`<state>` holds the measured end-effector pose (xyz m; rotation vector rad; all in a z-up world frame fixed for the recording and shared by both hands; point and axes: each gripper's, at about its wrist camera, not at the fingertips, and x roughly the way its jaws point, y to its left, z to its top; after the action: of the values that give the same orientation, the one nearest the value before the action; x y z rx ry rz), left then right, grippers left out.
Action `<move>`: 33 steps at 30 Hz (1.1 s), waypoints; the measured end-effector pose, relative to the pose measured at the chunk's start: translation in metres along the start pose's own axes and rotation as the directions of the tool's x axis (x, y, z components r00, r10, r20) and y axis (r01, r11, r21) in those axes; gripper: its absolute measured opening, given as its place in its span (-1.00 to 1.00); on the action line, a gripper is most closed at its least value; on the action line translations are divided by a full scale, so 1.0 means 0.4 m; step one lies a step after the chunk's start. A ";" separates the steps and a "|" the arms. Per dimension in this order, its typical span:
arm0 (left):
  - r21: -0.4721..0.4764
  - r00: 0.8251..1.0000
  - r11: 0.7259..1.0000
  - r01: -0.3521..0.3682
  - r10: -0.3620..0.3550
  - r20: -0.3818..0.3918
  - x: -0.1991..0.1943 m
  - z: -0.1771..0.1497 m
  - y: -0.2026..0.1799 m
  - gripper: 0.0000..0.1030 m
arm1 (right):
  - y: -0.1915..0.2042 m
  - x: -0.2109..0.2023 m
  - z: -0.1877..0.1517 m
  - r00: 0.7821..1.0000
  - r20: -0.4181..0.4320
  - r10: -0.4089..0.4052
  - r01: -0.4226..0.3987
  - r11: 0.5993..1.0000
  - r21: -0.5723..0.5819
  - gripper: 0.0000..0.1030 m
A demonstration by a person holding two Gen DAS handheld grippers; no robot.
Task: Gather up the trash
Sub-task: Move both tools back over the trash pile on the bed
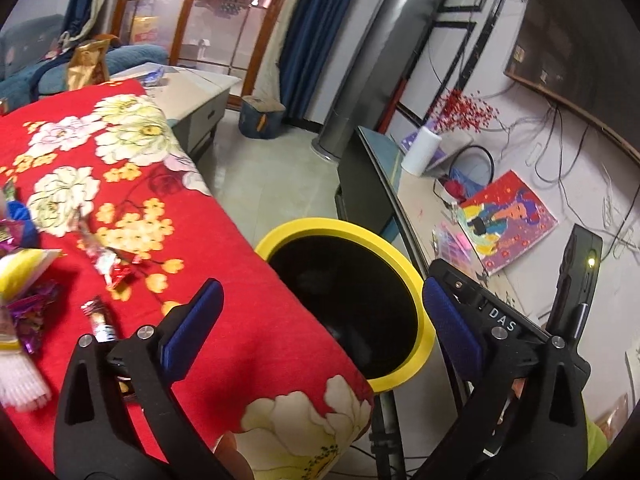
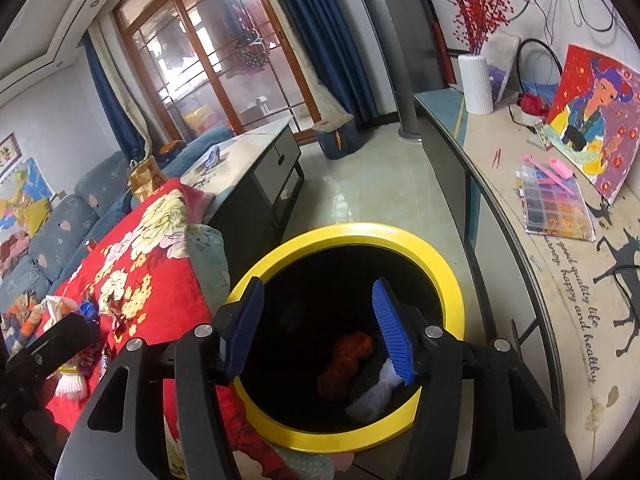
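Note:
A black bin with a yellow rim (image 1: 340,226) (image 2: 452,280) stands beside a red flowered blanket (image 1: 132,184) (image 2: 160,292). My right gripper (image 2: 318,286) hangs open right over the bin's mouth with nothing between its blue pads. Down inside lie an orange-brown wad (image 2: 348,360) and a white crumpled piece (image 2: 376,396). My left gripper (image 1: 320,288) is open wide and empty, spanning the blanket's edge and the bin. Candy wrappers (image 1: 112,268) (image 1: 100,320), a pile of shiny packets (image 1: 28,312) and a white brush-like item (image 1: 20,384) lie on the blanket to its left.
To the right of the bin runs a long sideboard (image 2: 520,240) with a white vase (image 2: 476,84), a painting (image 2: 592,120) and a bead box (image 2: 556,208). A grey coffee table (image 2: 260,168), a blue sofa (image 2: 60,224) and pale floor tiles (image 2: 380,184) lie beyond.

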<state>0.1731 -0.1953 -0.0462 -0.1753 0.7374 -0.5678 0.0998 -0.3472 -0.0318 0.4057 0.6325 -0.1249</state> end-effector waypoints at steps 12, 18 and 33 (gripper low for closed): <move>-0.034 0.995 0.998 -0.051 0.053 0.083 -0.095 0.010 0.058 0.78 | 0.082 -0.044 0.004 0.998 0.038 0.041 -0.038 0.997 -0.069 0.20; -0.048 0.990 0.997 -0.069 0.074 0.119 -0.137 0.008 0.081 0.78 | 0.137 -0.071 0.003 0.996 0.057 0.069 -0.062 0.991 -0.116 0.30; -0.105 0.969 0.987 -0.122 0.142 0.202 -0.235 0.000 0.156 0.78 | 0.256 -0.101 -0.025 0.988 0.044 0.145 -0.133 0.969 -0.210 0.35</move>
<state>0.1433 -0.0918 -0.0127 -0.2654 0.5655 -0.3816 0.0860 -0.2499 0.0187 0.2433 0.5503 0.0622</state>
